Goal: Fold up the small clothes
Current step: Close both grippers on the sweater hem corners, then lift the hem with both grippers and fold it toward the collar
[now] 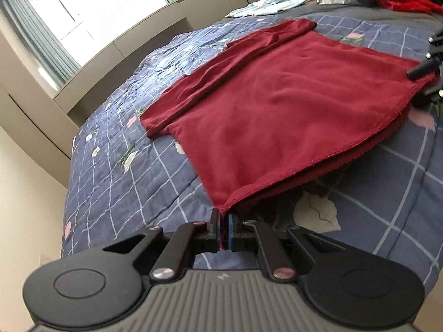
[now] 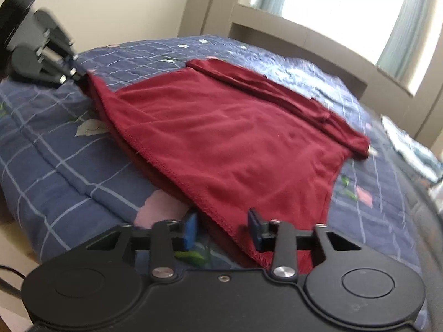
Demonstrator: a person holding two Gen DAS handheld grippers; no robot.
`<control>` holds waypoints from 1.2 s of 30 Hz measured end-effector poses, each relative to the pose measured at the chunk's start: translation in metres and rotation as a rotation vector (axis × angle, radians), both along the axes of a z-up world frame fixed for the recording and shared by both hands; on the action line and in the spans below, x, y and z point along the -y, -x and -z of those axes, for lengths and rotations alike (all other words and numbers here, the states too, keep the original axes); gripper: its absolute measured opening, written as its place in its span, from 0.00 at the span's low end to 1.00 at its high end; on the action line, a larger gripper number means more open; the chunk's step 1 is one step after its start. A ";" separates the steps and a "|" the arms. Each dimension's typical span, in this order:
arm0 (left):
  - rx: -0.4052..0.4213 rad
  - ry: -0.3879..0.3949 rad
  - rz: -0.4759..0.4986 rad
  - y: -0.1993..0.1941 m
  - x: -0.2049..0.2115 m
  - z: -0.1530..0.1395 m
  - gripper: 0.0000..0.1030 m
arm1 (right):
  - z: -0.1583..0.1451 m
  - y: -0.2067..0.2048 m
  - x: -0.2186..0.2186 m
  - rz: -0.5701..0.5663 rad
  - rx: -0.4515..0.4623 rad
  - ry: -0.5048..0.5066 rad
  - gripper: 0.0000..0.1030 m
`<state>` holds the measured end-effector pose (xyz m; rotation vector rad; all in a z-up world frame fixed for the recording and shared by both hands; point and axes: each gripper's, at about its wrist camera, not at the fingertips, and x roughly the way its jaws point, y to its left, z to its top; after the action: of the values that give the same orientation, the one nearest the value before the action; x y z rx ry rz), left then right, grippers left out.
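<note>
Dark-red knit garment (image 1: pixel 263 105), a small soft top with a stitched hem, lay spread on the blue checked quilt (image 1: pixel 133 171) of the bed, its hem toward the near edge of the bed and one sleeve folded along its far side. Step in hand, as judged: gripping the two hem corners ahead of a fold carrying the hem toward the far end of the garment.

Left tongs (image 1: pixel 223 229): pressed together on the left hem corner, red fabric visible between the blue pads; the tool pointed obliquely down at the bed, and the corner hung slightly clear of the quilt.

Right tongs (image 2: pixel 223 228): partly spread at the right hem corner, the hem edge passing between the blue pads without either pad visibly pressing it; the tool likewise angled down over the near edge of the bed. In the left wrist view this tool (image 1: pixel 427 66) appeared at the opposite hem corner.

Next move, as judged: the right tongs needed to close firmly on both layers of the corner, after which both tools should rise evenly, keeping the hem taut so the fold landed square.
</note>
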<state>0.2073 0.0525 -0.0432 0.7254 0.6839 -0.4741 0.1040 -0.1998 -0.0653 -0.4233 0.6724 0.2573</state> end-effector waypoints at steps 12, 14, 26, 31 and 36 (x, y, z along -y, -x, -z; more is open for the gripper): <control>-0.047 0.090 -0.081 -0.012 -0.002 -0.020 0.05 | 0.003 -0.003 -0.028 -0.068 0.027 -0.047 0.41; -0.053 0.119 -0.101 -0.017 -0.001 -0.028 0.05 | 0.002 -0.009 -0.041 -0.082 0.046 -0.060 0.51; -0.053 0.181 -0.133 -0.023 -0.003 -0.051 0.05 | 0.002 -0.016 -0.036 0.062 0.121 0.050 0.22; -0.087 0.192 -0.166 -0.019 -0.012 -0.041 0.04 | 0.002 -0.002 0.006 0.090 0.100 0.097 0.21; -0.116 0.217 -0.206 -0.018 -0.017 -0.036 0.04 | -0.002 0.010 0.027 0.048 0.083 0.064 0.07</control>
<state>0.2252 0.0697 -0.0070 0.4202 0.7931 -0.3961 0.0943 -0.2270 -0.0635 -0.4763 0.6097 0.1721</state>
